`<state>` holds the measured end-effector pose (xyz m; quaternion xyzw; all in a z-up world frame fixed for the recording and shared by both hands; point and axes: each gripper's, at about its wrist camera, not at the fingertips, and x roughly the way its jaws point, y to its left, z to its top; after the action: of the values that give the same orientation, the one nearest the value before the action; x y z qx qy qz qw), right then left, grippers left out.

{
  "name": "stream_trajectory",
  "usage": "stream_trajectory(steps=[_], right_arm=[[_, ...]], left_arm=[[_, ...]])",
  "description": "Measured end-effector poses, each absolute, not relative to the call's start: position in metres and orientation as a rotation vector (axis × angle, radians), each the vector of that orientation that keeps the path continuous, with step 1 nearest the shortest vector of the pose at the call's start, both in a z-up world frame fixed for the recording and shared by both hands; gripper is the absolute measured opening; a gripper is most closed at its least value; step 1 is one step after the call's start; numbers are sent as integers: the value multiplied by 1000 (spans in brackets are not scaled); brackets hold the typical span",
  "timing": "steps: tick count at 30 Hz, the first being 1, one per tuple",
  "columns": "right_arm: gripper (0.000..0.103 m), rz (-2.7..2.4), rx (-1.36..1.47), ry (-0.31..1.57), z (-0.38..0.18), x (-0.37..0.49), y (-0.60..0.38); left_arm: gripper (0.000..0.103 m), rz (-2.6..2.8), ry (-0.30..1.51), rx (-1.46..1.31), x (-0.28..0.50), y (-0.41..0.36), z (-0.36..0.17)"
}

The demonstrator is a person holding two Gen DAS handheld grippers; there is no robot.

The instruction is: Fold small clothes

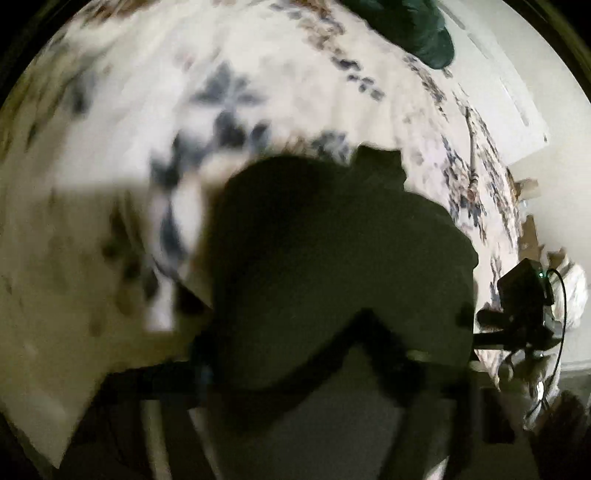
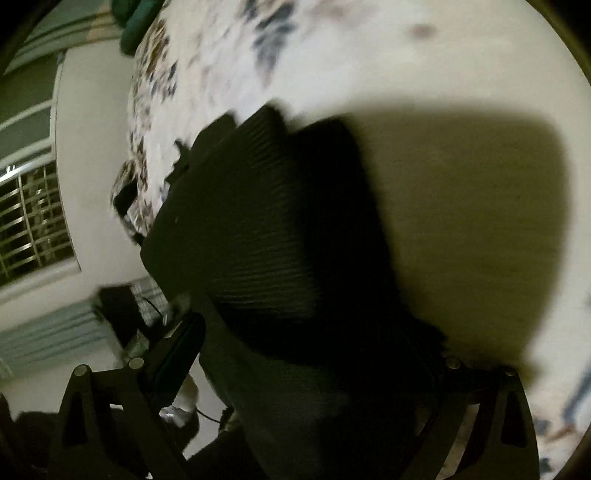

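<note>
You are starting: a dark garment (image 2: 266, 229) is lying unfolded on the bed (image 1: 258, 55) between your right tongs (image 2: 295, 369), released; left tongs' (image 1: 306, 354) grip unclear.

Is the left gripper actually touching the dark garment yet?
Cannot tell. In the left wrist view the dark garment covers the left gripper, whose fingers are hidden in blur and shadow, so neither contact nor gap shows.

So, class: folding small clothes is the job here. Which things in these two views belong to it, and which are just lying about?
Part of the job:
- dark garment, draped right in front of both cameras
- left gripper
- right gripper
- flowered bedsheet it lies on

Just lying about:
- green cloth bundle at the far edge of the bed
- barred window
</note>
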<state>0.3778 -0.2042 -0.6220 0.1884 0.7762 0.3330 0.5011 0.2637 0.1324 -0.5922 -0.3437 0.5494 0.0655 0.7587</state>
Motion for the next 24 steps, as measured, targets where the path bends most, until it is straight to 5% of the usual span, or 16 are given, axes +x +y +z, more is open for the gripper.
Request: stream_trajectory(steps=[1, 2, 3, 13, 24], right_arm=[[86, 809, 448, 1868, -621, 375, -198], [48, 798, 433, 1862, -620, 373, -194], [37, 770, 442, 1862, -621, 369, -192], [24, 562, 678, 1664, -545, 307, -228], [26, 268, 879, 1564, -540, 258, -319]], left_arm=[[44, 139, 1202, -748, 270, 135, -590], [41, 138, 1208, -768, 271, 140, -587], [36, 130, 1217, -775, 272, 143, -586], [22, -79, 1352, -567, 312, 118, -557], [24, -242, 1356, -455, 373, 55, -558]])
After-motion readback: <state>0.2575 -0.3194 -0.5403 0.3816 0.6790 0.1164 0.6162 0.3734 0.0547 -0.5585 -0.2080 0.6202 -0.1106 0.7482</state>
